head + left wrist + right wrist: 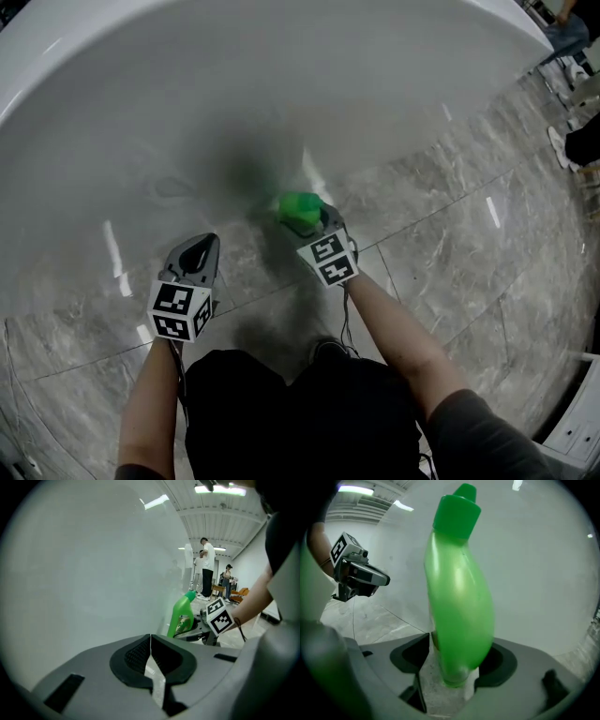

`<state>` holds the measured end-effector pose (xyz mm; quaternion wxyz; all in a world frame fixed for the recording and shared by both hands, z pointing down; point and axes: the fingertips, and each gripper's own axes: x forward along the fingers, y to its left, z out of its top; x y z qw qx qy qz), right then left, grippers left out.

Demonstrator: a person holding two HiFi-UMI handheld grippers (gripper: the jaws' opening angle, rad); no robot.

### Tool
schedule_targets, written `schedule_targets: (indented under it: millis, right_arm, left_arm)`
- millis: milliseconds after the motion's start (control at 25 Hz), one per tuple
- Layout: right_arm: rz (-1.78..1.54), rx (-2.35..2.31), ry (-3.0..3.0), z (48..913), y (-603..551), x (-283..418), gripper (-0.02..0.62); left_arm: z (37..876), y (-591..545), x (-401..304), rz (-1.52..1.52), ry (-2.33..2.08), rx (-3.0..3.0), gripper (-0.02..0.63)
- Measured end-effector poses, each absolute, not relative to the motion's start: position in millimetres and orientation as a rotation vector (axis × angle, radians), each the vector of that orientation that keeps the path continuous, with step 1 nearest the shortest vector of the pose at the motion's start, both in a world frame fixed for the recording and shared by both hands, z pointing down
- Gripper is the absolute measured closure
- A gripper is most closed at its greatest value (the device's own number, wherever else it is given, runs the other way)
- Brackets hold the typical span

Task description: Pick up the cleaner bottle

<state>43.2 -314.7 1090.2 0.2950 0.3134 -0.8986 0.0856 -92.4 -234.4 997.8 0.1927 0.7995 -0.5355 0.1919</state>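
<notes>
- Marble floor beside white curved wall.
- Your right gripper clamps the green cleaner bottle (upright).
- Your left gripper is closed, empty.

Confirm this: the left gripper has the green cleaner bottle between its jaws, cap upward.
Wrong gripper. The right gripper has the green cleaner bottle between its jaws, cap upward, as the right gripper view shows. The left gripper is shut on nothing.

We find no words to read: the green plastic cleaner bottle wears a label, its print too small for us.
</notes>
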Motion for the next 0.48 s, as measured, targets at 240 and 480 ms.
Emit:
schedule_targets:
  millis: [240,480]
  right_arm:
    - [0.27,0.886,-2.431,1092.6,-324.1,33.2,0.293]
    - [0.25,0.899,-2.416,1098.5,-323.3,28.9,0.378]
  left_arm:
    - [1000.0,-234.1,-104.1,0.513,-1.518,2.199,0.591]
    - [1005.3,-233.0,-110.3,0.504,-1.524,2.175,0.591]
